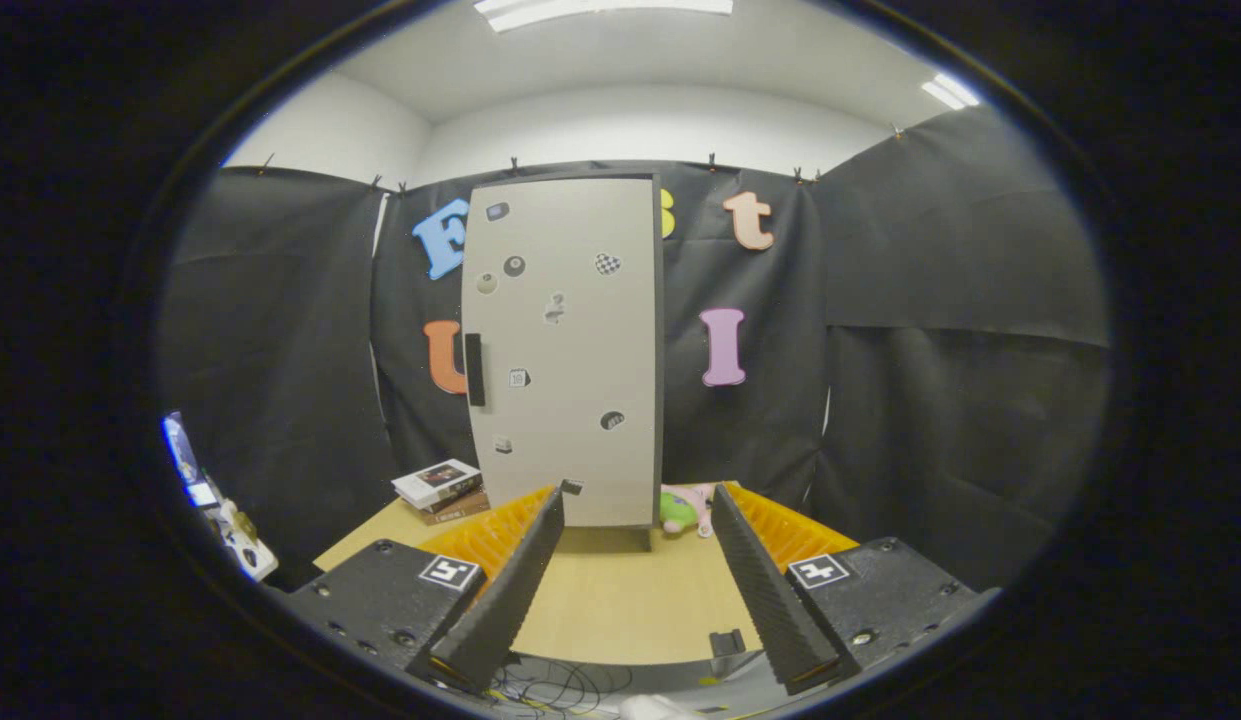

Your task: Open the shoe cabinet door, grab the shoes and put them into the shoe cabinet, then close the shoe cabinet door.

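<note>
Black cloth walls in a pale worktop (620, 600). Your claw (635, 520) hangs spread, pinching nothing. The shoe cabinet (565, 350) stands upright beyond its tips, door shut, dark handle (474, 369) ahead to the left. I see no shoes, so this fits either before opening or after closing; I can't tell which.

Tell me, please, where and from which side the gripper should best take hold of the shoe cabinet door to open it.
Probably by the dark vertical handle on the left edge of the shoe cabinet door, at mid-height. It is a narrow upright bar, so coming straight from the front with one finger on each side should suit it. The gripper is open, well short of the door.
</note>
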The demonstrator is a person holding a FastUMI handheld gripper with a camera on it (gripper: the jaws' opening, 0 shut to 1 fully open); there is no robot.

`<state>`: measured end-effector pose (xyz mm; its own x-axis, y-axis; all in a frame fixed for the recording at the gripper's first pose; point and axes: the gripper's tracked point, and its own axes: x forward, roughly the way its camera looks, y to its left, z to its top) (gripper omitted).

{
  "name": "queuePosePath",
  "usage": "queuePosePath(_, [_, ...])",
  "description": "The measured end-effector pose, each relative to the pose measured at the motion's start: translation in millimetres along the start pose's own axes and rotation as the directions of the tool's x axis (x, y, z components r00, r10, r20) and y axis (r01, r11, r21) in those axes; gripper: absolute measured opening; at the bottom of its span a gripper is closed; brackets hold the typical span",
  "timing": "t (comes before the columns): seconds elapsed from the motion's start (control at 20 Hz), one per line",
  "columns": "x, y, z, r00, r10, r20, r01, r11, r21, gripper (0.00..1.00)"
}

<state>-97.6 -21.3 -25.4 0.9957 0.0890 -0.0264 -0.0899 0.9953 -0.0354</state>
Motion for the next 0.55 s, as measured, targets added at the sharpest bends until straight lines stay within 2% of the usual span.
queuePosePath(0.55, [-4.9, 28.2, -10.1, 1.0, 0.005, -0.031, -0.005, 1.0, 0.018, 0.97])
